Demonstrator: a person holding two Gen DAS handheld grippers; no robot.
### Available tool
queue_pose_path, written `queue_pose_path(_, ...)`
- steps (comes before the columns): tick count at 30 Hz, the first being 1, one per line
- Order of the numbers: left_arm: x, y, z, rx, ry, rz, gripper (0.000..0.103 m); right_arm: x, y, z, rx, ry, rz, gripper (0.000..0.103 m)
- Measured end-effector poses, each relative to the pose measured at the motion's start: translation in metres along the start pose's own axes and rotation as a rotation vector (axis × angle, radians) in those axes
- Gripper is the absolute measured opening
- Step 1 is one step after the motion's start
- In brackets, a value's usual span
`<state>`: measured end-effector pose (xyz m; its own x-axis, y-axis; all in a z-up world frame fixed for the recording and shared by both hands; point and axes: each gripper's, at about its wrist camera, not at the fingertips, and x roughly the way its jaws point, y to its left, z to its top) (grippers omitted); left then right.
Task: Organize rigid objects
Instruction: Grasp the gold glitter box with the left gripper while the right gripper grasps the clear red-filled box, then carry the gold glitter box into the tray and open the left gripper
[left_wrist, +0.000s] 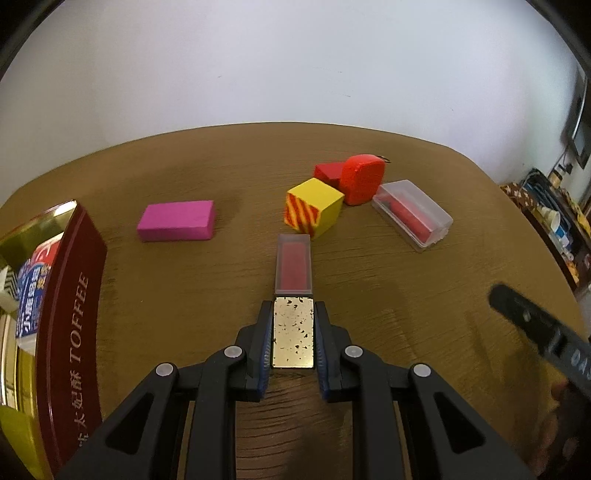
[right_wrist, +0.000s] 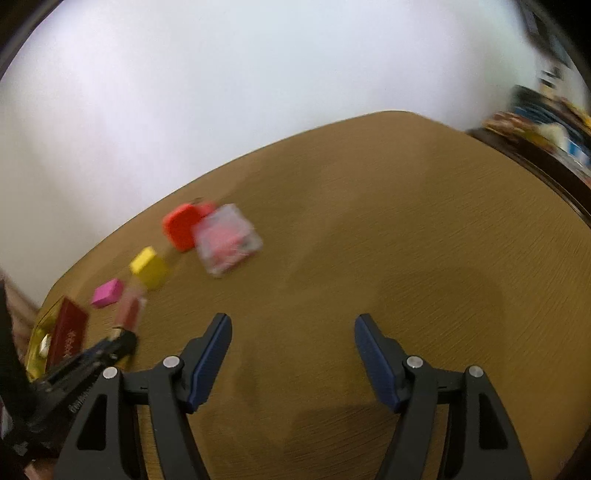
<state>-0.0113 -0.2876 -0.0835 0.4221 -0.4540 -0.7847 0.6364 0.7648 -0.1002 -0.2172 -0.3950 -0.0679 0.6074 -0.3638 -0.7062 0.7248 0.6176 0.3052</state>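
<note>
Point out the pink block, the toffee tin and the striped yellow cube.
pink block (left_wrist: 176, 220), left wrist view, on its top face.
toffee tin (left_wrist: 70, 314), left wrist view, on its dark red outer wall.
striped yellow cube (left_wrist: 313, 208), left wrist view, near the edge between its faces.

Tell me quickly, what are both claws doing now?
Left gripper shut on gold-capped case. Right gripper open, empty. Tin left; nothing between.

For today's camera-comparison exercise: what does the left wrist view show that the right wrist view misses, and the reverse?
Only the left wrist view: the left gripper shut on the gold-based case, and the tin's TOFFEE lettering. Only the right wrist view: the right gripper open and empty. Both: pink block, yellow cube, clear box, table.
</note>
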Motion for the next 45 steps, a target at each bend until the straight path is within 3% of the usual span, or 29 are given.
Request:
queue_pose_path(4, -0.002, 0.006, -0.001, -0.004, 0.001, 0.001, 0.017, 0.015, 0.03, 0.03, -0.143, -0.014, 0.029, 0.073)
queue_pose_path(6, -0.003, 0.005, -0.002, 0.0, 0.0, 0.005, 0.017, 0.032, 0.043, 0.041, -0.228, 0.013, -0.004, 0.073)
queue_pose_path(11, -0.005, 0.006, -0.004, -0.01, 0.001, -0.007, 0.017, 0.063, 0.059, 0.05, -0.305, 0.05, -0.004, 0.073)
queue_pose_path(18, -0.005, 0.013, -0.004, -0.016, 0.003, -0.019, 0.018, 0.086, 0.066, 0.054, -0.294, 0.088, -0.022, 0.071)
queue_pose_path(20, -0.005, 0.012, -0.005, -0.013, 0.003, -0.016, 0.018, 0.085, 0.066, 0.055, -0.294, 0.081, -0.04, 0.057)
queue_pose_path(34, -0.007, 0.014, -0.001, -0.015, 0.0, -0.03, 0.017, 0.049, 0.051, 0.037, -0.215, 0.059, -0.023, 0.056)
queue_pose_path(45, -0.038, 0.01, -0.011, 0.048, -0.045, -0.044, 0.017, 0.059, 0.062, 0.028, -0.222, 0.07, -0.044, 0.056)
